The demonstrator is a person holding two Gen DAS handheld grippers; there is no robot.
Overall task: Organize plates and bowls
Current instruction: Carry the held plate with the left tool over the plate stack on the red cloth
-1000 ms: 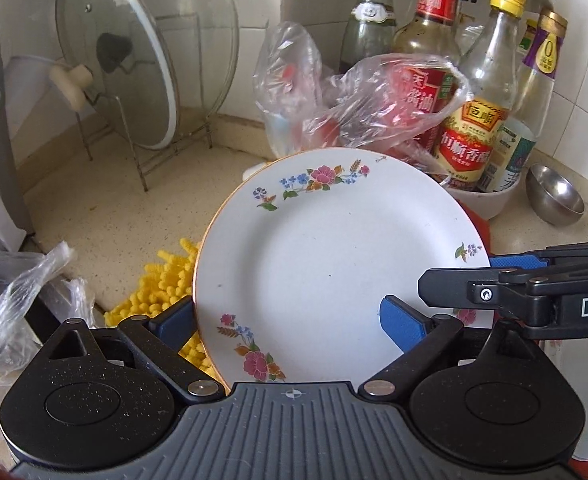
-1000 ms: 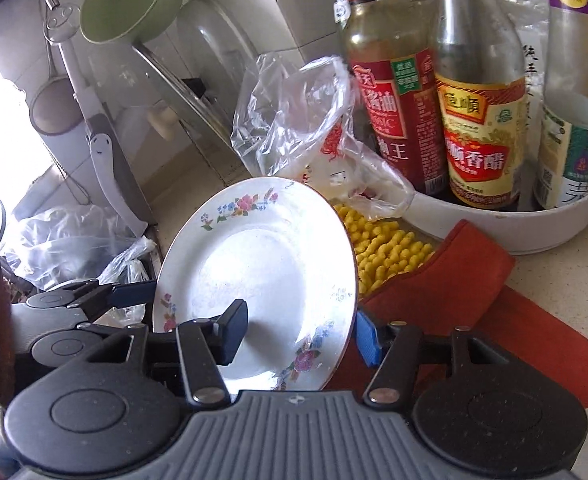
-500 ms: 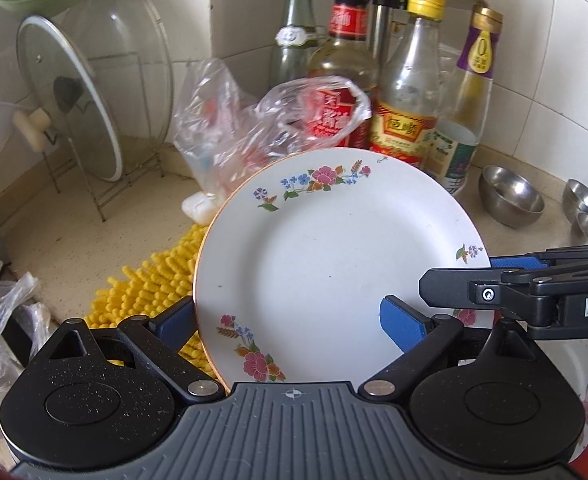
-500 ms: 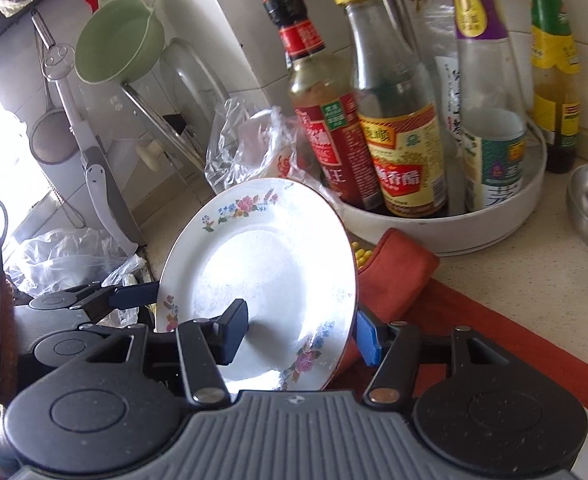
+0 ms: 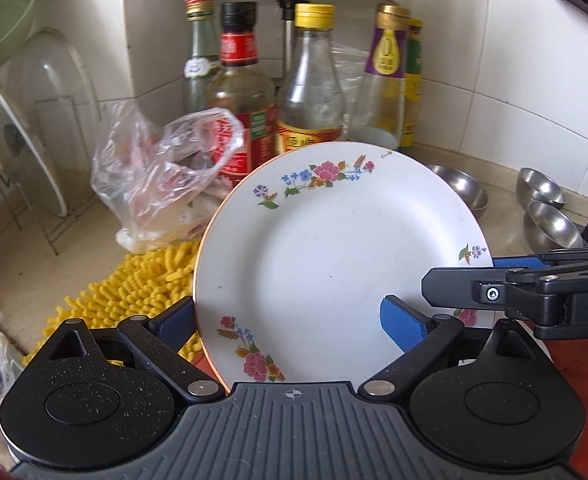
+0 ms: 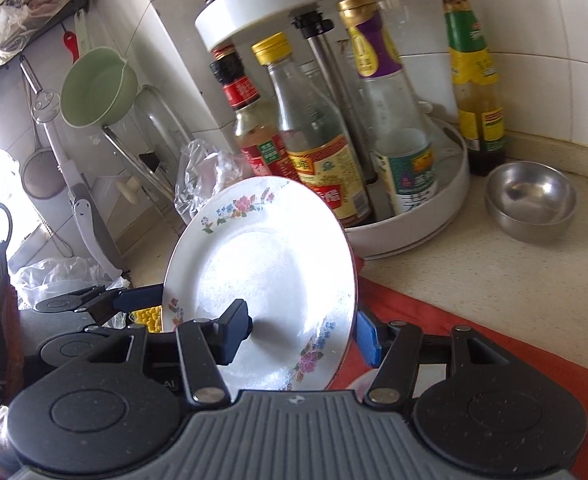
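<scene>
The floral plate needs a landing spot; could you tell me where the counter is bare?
Bare counter lies between the white turntable, the steel bowl and the red cloth. The back left is crowded by the plastic bag and yellow mat.

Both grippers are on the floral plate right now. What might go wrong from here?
1. The floral plate is pinched at opposite rim edges by the left gripper and right gripper; uneven pulling may make the glossy rim slip.
2. The sauce bottles stand just behind it; a forward swing might knock them.
</scene>
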